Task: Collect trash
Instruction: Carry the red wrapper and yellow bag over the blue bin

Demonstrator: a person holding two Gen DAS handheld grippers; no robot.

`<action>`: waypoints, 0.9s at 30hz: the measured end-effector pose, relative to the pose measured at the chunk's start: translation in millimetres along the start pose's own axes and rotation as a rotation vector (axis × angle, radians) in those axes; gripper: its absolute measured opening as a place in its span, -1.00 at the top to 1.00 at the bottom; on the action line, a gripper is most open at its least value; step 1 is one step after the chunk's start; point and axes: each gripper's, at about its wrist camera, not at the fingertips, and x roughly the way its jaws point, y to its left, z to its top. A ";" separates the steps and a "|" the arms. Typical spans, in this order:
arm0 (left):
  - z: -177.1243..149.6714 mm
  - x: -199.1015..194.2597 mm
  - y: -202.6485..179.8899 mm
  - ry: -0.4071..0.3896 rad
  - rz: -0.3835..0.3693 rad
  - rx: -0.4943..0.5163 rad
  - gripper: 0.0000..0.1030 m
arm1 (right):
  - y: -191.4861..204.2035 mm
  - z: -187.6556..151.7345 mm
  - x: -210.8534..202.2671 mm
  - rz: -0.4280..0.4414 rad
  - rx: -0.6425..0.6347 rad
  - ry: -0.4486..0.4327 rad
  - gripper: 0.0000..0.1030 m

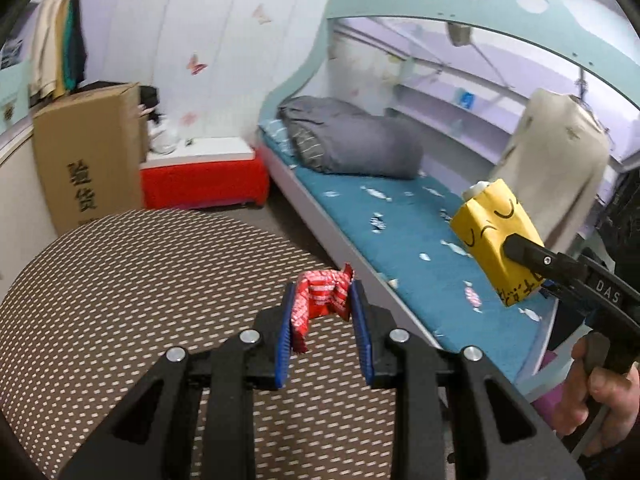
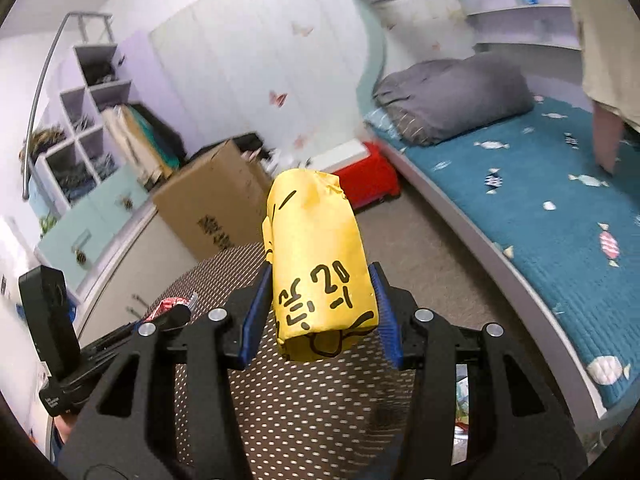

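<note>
Left wrist view: left gripper (image 1: 323,322) is clamped on the red wrapper (image 1: 322,300) above the dotted seat (image 1: 120,300) — right gripper (image 2: 320,312) pinches the yellow carton (image 2: 316,256), both lifted, probably for carrying away.

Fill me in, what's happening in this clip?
A person is collecting trash with two handheld claws. The left claw is shut on a crumpled red wrapper above the dotted round seat. The right claw is shut on a yellow carton, held in the air beside the bed. No bin is in view.
</note>
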 end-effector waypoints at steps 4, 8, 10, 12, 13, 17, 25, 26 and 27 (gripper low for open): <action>5.8 10.2 -26.5 0.005 -0.044 0.027 0.49 | -26.4 3.8 -18.2 -0.052 0.039 -0.035 0.09; 9.9 22.3 -50.9 0.013 -0.082 0.046 0.49 | -50.3 2.5 -30.9 -0.097 0.079 -0.049 0.08; 9.0 29.5 -67.5 0.021 -0.102 0.062 0.49 | -64.7 1.0 -35.7 -0.120 0.107 -0.053 0.08; 8.4 37.5 -81.4 0.032 -0.119 0.076 0.49 | -76.9 -1.5 -39.3 -0.140 0.132 -0.056 0.07; 9.5 41.4 -86.4 0.039 -0.125 0.081 0.49 | -85.1 -2.8 -40.4 -0.153 0.150 -0.056 0.07; 3.6 68.0 -116.1 0.088 -0.155 0.110 0.49 | -114.6 -10.3 -40.2 -0.201 0.200 -0.046 0.05; -19.7 128.8 -164.8 0.209 -0.166 0.184 0.49 | -166.6 -37.0 -14.6 -0.264 0.304 0.039 0.04; -25.0 139.3 -171.9 0.231 -0.166 0.200 0.49 | -172.3 -40.1 -10.2 -0.268 0.314 0.052 0.04; -28.5 146.3 -176.4 0.247 -0.166 0.208 0.49 | -180.5 -45.1 -3.9 -0.274 0.330 0.070 0.04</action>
